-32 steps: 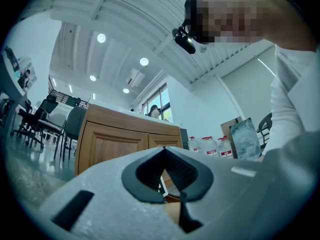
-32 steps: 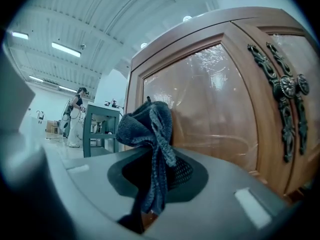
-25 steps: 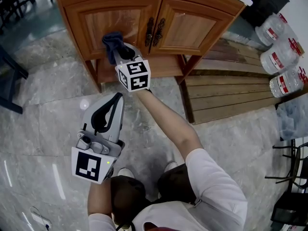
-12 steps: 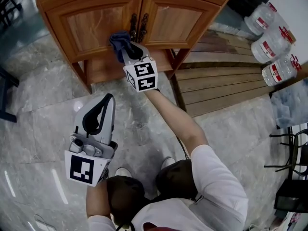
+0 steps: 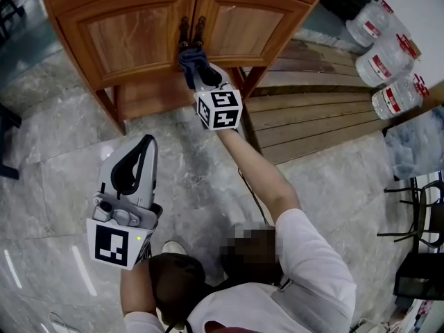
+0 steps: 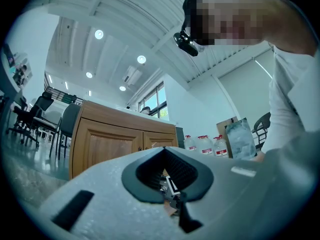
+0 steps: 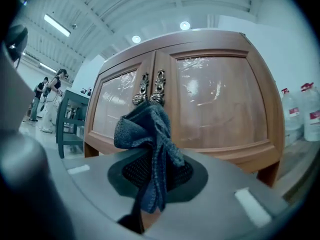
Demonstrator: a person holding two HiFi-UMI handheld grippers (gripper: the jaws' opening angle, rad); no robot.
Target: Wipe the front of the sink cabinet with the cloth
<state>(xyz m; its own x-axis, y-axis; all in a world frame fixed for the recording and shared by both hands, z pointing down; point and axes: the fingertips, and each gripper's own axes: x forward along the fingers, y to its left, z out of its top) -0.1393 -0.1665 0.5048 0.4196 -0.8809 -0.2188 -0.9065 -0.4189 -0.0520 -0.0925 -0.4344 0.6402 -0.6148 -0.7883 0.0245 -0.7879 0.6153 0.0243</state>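
The wooden sink cabinet (image 5: 132, 40) with two doors stands at the top of the head view. My right gripper (image 5: 198, 70) is shut on a dark blue cloth (image 5: 190, 56), which is pressed to the cabinet front just under the two metal handles (image 5: 191, 30) where the doors meet. In the right gripper view the cloth (image 7: 149, 129) is bunched up and hangs over my right gripper (image 7: 150, 176), below the handles (image 7: 150, 87). My left gripper (image 5: 141, 146) hangs lower left over the floor, shut with nothing in it, well away from the cabinet (image 6: 112, 139); its jaws (image 6: 167, 181) meet.
Large water bottles (image 5: 378, 54) stand at the upper right. Wooden planks (image 5: 326, 127) lie on the floor right of the cabinet. Black chair frames (image 5: 416, 234) are at the right edge, a dark furniture leg (image 5: 5, 141) at the left. The floor is grey marble tile.
My right gripper has carried the cloth rightward across the left door to the handles at the middle. The left gripper has stayed low and shut.
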